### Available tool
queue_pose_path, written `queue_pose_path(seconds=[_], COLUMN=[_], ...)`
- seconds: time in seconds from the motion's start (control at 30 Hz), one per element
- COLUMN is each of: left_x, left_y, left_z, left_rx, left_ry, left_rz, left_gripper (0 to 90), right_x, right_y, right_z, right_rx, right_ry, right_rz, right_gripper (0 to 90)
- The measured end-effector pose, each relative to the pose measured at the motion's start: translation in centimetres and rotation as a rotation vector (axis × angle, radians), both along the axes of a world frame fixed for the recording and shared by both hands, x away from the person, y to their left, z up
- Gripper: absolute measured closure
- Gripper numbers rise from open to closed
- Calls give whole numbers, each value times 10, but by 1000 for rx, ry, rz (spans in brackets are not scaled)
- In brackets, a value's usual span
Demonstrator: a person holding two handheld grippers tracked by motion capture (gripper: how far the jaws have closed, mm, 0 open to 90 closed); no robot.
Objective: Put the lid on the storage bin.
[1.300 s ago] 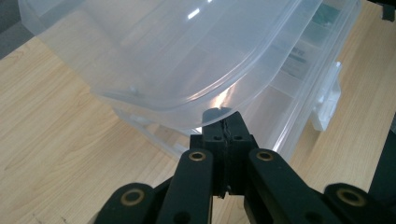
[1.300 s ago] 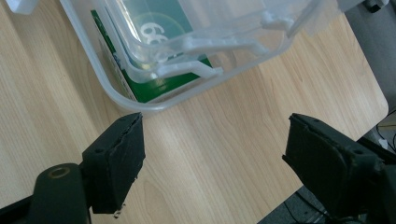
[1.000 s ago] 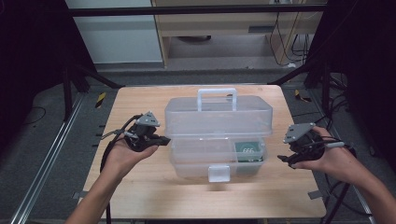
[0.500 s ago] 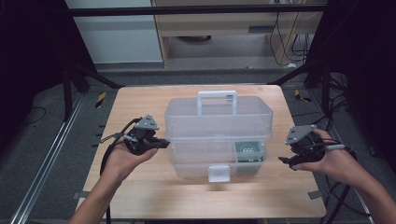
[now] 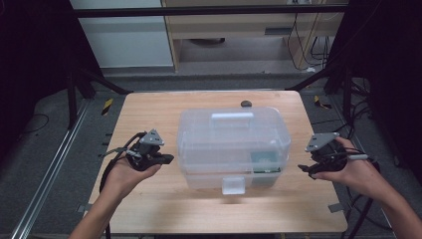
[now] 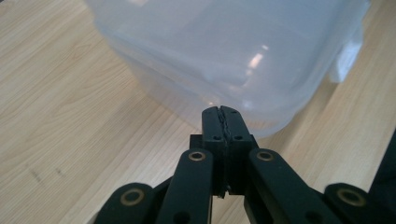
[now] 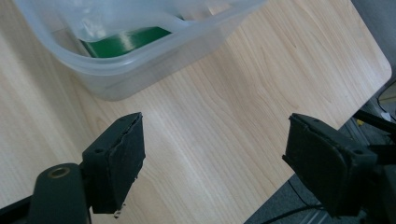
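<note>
High view, clear box [image 5: 233,144] midtable, small dark knob [image 5: 245,103] behind it

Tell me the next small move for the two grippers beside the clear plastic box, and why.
Probably bring the right gripper in toward the box end: its jaws stand open with bare table between them, apart from the box. The left gripper is shut, its tip at the box's other end, so it may brace.
</note>
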State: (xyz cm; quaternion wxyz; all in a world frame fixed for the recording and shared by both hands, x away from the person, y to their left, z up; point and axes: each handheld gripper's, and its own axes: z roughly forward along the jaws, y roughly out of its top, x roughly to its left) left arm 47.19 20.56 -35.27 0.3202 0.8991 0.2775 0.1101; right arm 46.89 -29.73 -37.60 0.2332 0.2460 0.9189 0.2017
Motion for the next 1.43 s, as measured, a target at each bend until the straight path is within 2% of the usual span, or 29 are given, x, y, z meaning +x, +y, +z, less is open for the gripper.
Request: queue_pose_path(seconds=[0.03,0.07,0.2,0.33,0.4,0.43,0.47,0.53,0.6,0.63,0.77,0.83,0.97,1.0,1.03,1.07,1.1,1.13,1.17,1.2,1.23,1.27,1.3,1.33,1.43], left_x=[-1,3,10,25,39,39,44,56,62,66,79,84,91,91,91,91,92,91,91,91,91,91,90,89,90], left_y=[3,7,14,24,31,31,34,40,44,46,55,61,71,73,73,73,74,75,75,75,74,74,73,71,66], left_z=[0,-2,-4,-13,-23,-23,-28,-38,-45,-50,-71,-84,-107,-118,-118,-124,-129,-136,-136,-140,-144,-148,-151,-154,-154], left_rx=[9,17,49,83,96,96,101,111,103,98,85,63,12,16,16,22,11,-37,-37,-50,-65,-82,-97,-98,-78], left_ry=[18,-4,-15,-26,-22,-22,-25,-25,-27,-30,-52,-65,-73,-87,-87,-87,-69,-56,-56,-57,-53,-61,-87,-109,-99], left_rz=[31,24,47,91,132,132,154,199,227,247,314,359,444,464,464,470,481,500,500,504,506,514,519,519,551], left_gripper=[896,896,896,895,895,895,895,895,893,893,852,800,618,518,469,469,414,342,318,318,277,234,189,163,92], right_x=[0,3,7,15,26,26,29,38,52,52,66,73,82,84,84,85,86,87,88,88,88,87,87,87,90], right_y=[0,-1,-1,-2,-4,-4,-5,-7,-10,-10,-15,-18,-22,-23,-23,-22,-22,-21,-21,-21,-21,-20,-20,-20,-16], right_z=[0,0,-1,-5,-11,-11,-13,-20,-32,-32,-51,-62,-85,-98,-98,-104,-109,-120,-124,-124,-128,-131,-133,-135,-136], right_rx=[0,0,3,7,20,20,27,60,110,110,178,218,295,313,313,325,334,358,373,373,388,420,447,457,444], right_ry=[0,-5,-18,-38,-53,-53,-56,-59,-74,-74,-95,-97,-86,-79,-79,-70,-64,-41,-30,-30,-20,-28,-31,-40,-32], right_rz=[0,-16,-42,-86,-140,-140,-154,-200,-270,-270,-364,-410,-478,-507,-507,-516,-525,-553,-565,-565,-576,-578,-580,-583,-633], right_gripper=[199,201,206,216,225,225,228,232,235,235,235,232,216,212,212,205,200,176,167,167,158,156,143,127,27])
